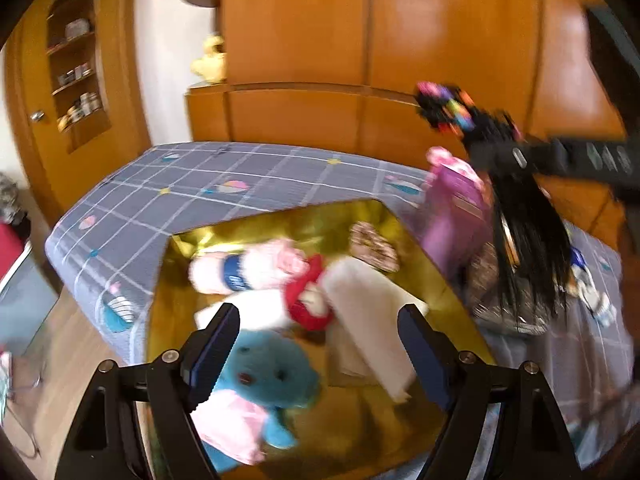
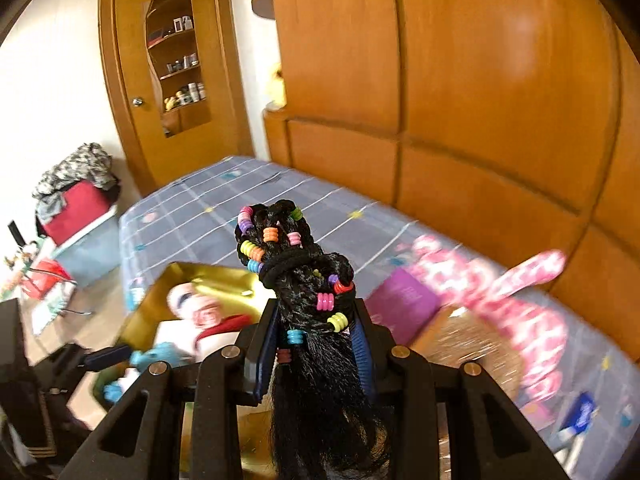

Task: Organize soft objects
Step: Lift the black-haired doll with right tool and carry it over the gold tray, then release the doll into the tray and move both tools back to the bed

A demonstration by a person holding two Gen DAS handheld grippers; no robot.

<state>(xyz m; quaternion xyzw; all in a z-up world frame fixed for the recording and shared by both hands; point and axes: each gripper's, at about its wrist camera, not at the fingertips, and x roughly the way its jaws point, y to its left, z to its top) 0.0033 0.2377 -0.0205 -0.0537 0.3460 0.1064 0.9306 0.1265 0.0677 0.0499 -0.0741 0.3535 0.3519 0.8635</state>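
Right gripper (image 2: 316, 344) clamps beaded hairpiece (image 2: 296, 264) above checked bed (image 2: 224, 200).

Orange wooden wardrobe (image 1: 380, 40) behind grey checked bed (image 1: 180, 184), wooden door (image 2: 160, 80) left.

Black hairpiece (image 2: 304, 280) with multicoloured beads; gold box (image 1: 400, 224); turquoise bear (image 1: 264, 380); grey bedsheet (image 1: 192, 184) was checked with white lines.
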